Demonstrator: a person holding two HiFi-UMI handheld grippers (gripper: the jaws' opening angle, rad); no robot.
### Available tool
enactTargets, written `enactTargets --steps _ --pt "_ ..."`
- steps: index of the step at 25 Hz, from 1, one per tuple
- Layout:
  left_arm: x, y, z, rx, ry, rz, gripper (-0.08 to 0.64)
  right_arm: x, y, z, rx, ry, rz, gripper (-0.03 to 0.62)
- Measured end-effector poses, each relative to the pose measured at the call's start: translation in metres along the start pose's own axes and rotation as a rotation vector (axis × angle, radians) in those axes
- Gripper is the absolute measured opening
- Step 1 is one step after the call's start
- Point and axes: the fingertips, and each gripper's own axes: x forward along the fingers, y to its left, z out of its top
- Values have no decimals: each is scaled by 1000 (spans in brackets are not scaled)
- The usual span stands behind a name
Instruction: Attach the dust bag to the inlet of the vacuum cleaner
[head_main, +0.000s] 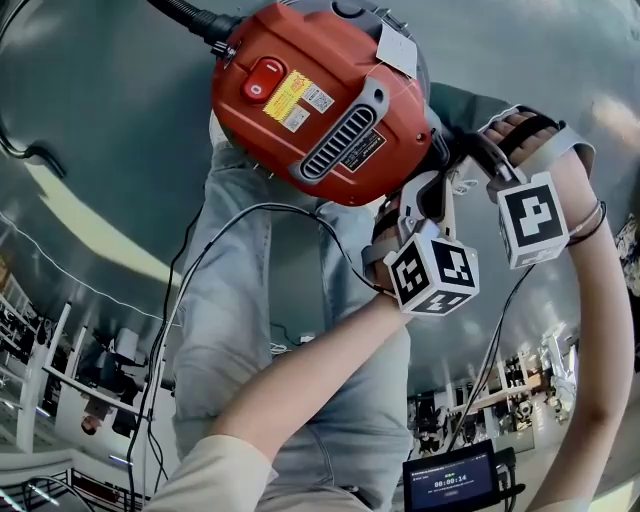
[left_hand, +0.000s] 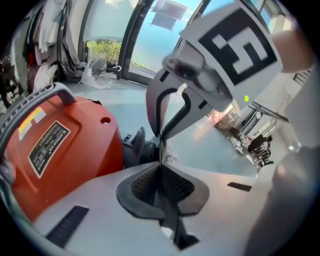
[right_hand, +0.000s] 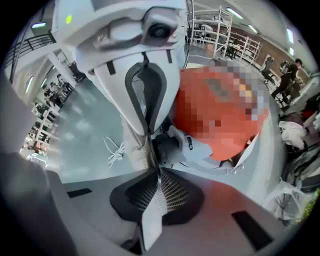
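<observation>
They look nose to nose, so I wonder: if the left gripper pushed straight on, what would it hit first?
Most likely the right gripper, shut on white fabric: its tips face the left gripper head-on, seemingly almost touching. The red vacuum cleaner lies off to the side.

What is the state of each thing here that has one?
Left gripper: jaws shut.
Right gripper: jaws shut on bag.
Bag: pinched, a strip between the right jaws.
Cord: joined to vacuum.
Screen: lit.
</observation>
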Motion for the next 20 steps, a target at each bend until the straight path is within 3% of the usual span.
enactTargets --steps 4,9,16,20 --pt "4 -1 -6 -25 2 19 14 -5 -2 5 20 7 -23 28" --pt "-7 2 11 -26 1 -5 12 10 1 -7 95 26 -16 29" --pt "-1 9 1 -39 -55 91 14 -2 -11 -3 184 -19 -124 29" --pt "0 7 3 -37 -14 56 14 7 -7 -7 287 -33 -102 31"
